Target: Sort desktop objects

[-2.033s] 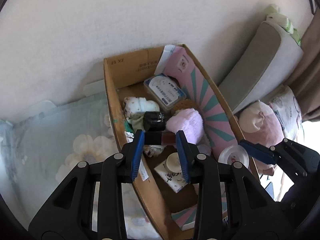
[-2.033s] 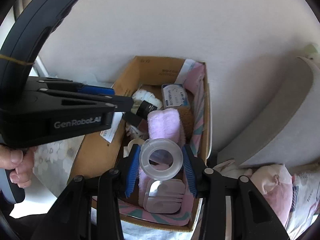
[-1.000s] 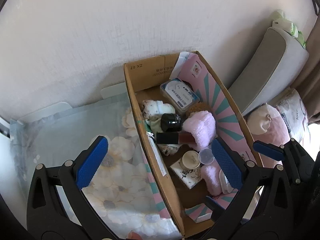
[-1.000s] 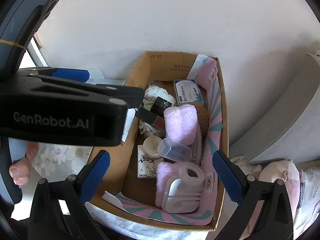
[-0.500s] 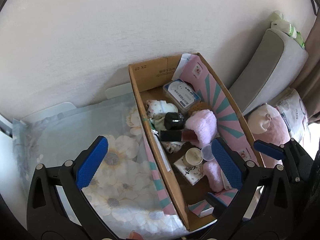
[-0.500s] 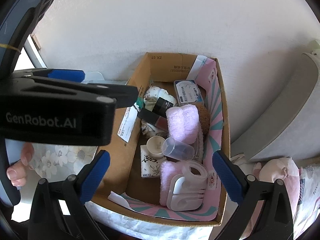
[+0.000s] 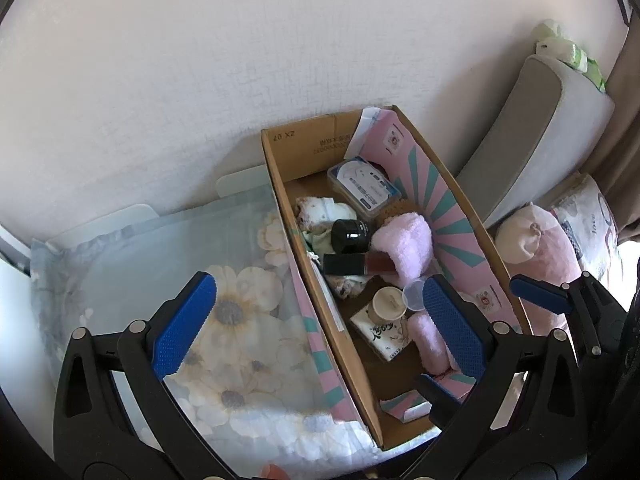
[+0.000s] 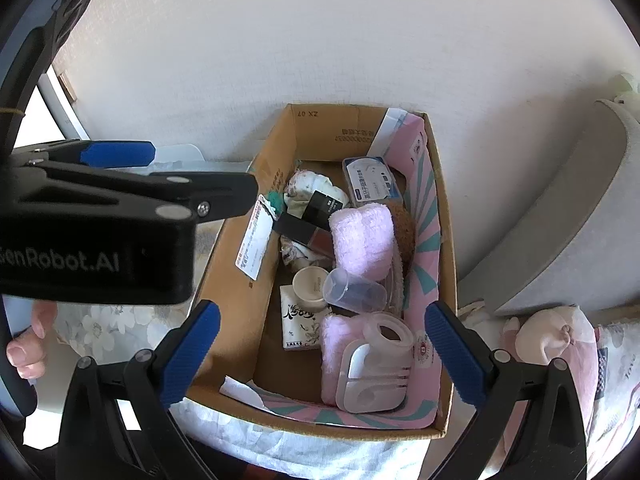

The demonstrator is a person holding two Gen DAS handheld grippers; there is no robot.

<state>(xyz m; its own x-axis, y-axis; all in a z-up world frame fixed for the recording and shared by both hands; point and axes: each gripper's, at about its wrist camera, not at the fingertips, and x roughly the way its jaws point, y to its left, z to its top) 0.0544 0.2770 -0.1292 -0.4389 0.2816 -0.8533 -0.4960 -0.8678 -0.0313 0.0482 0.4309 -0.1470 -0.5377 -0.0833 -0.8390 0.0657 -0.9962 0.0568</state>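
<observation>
A cardboard box (image 7: 276, 176) (image 8: 240, 300) stands against the wall and holds the sorted items. Inside lie a lip gloss tube (image 7: 352, 264) (image 8: 304, 232), a black jar (image 7: 351, 235), a pink towel (image 7: 404, 246) (image 8: 362, 238), a clear cup (image 8: 354, 290) (image 7: 414, 294), a cream cap (image 7: 388, 305), a tissue pack (image 8: 300, 320), a dental floss box (image 7: 362, 188) and a white plastic holder (image 8: 374, 376). My left gripper (image 7: 316, 328) is open and empty above the box's left wall. My right gripper (image 8: 320, 354) is open and empty above the box's near end.
A flower-print cloth (image 7: 224, 320) covers the surface left of the box. A grey cushion (image 7: 536, 136) and a pink plush toy (image 7: 532, 240) lie to the right. The left gripper's body (image 8: 100, 232) fills the left of the right wrist view.
Two seconds ago the left gripper held the lip gloss tube and the right held the clear cup. Both have opened, the items lie in the box, and both grippers have pulled back.
</observation>
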